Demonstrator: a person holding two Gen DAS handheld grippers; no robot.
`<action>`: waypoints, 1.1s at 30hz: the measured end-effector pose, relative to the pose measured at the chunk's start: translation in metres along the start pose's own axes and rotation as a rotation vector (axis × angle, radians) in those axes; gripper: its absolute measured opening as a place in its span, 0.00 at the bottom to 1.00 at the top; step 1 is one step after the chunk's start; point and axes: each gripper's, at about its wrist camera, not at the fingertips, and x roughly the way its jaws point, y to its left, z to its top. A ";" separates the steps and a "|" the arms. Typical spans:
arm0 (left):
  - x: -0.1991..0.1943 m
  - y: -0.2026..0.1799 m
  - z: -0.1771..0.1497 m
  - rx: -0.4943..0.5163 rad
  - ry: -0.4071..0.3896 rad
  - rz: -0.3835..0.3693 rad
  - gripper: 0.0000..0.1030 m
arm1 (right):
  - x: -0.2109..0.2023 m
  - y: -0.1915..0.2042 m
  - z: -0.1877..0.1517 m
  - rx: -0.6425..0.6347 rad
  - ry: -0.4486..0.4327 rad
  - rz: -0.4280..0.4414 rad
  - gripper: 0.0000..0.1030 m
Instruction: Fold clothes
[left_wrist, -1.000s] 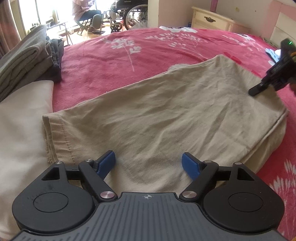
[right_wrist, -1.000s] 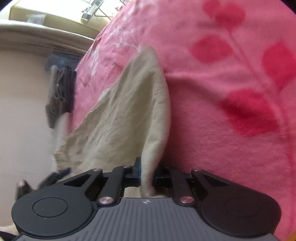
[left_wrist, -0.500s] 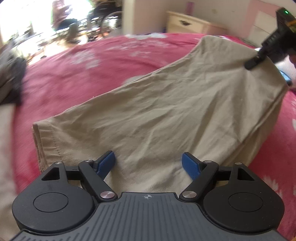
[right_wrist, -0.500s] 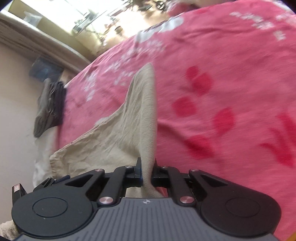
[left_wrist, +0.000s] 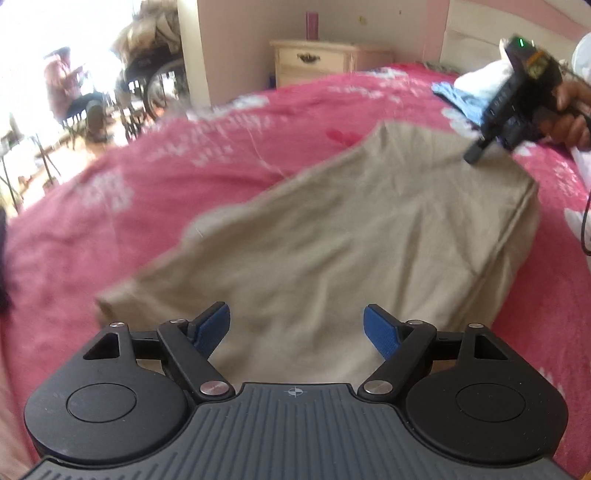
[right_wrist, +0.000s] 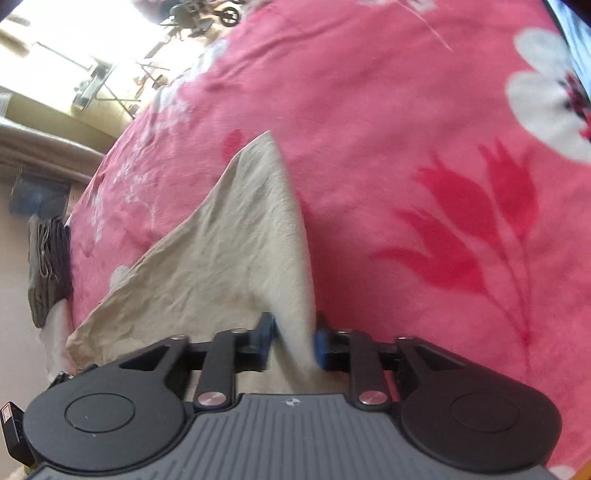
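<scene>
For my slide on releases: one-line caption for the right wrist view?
Right gripper jaws opening around a raised fold of the beige garment on the pink floral bedspread.

Blown-out window (left_wrist: 48, 44) daylight, motion blur, strong fisheye bending at edges.

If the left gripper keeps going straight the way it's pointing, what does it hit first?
Most likely the beige garment. The left gripper is open, angled down over the cloth spread on the pink bedspread, with nothing else between its fingers. How close the cloth lies is hard to judge.
</scene>
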 end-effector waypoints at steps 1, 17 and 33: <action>0.000 0.000 0.007 0.010 -0.015 -0.003 0.78 | -0.002 -0.006 -0.001 0.018 0.003 0.007 0.42; 0.067 -0.037 0.020 0.221 0.016 -0.239 0.80 | -0.002 -0.048 -0.008 0.170 0.034 0.048 0.50; 0.069 -0.035 0.012 0.192 -0.037 -0.235 0.84 | 0.013 -0.018 -0.026 -0.036 0.074 -0.046 0.32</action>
